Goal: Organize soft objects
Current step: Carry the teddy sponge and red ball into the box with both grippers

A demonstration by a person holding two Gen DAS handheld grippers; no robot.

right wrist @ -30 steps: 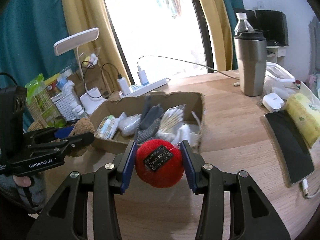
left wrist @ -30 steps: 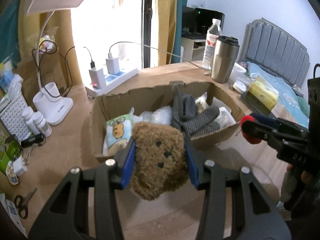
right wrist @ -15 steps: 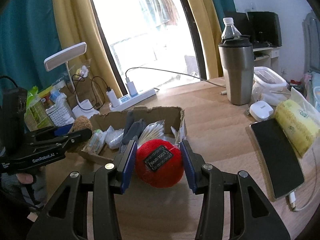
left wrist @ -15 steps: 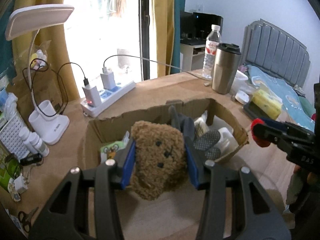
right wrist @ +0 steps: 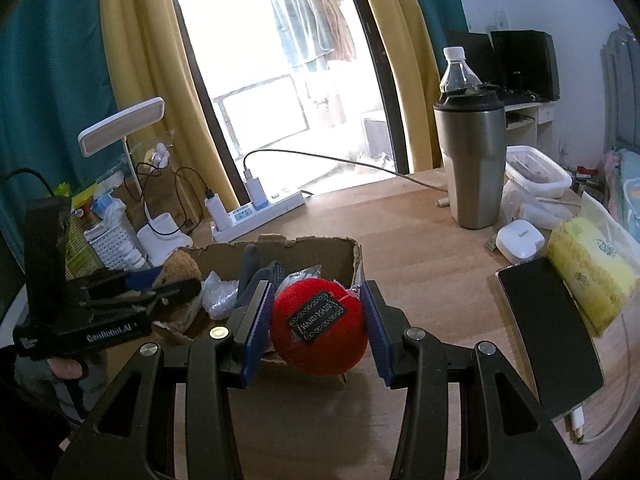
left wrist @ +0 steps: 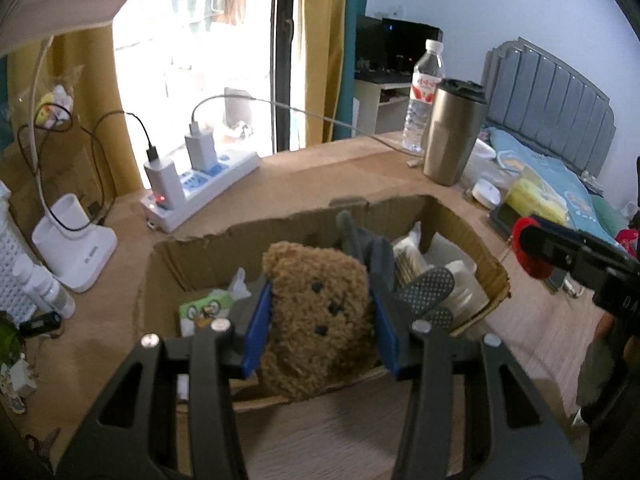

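Note:
My left gripper [left wrist: 320, 322] is shut on a brown plush bear [left wrist: 316, 316], holding it over the near wall of an open cardboard box [left wrist: 200, 246]. Grey gloves [left wrist: 424, 284], a small printed pack [left wrist: 206, 306] and plastic-wrapped items lie inside the box. My right gripper [right wrist: 316, 322] is shut on a red plush ball [right wrist: 320, 328] with a black label, at the near right corner of the cardboard box [right wrist: 316, 246]. Each gripper shows in the other's view: the right gripper [left wrist: 532, 248] at the right edge, the left gripper [right wrist: 176, 284] with the brown plush bear [right wrist: 180, 268] at the left.
A power strip [left wrist: 200, 184] with chargers and a white lamp base [left wrist: 74, 244] stand behind the box. A steel tumbler [right wrist: 472, 160], a water bottle [left wrist: 424, 96], a white earbud case [right wrist: 520, 240], a phone [right wrist: 548, 332] and a yellow tissue pack [right wrist: 588, 268] lie to the right.
Both grippers have moved forward toward the box with their toys still held. The bear now hangs over the box's near wall, and the box looms larger in both views.

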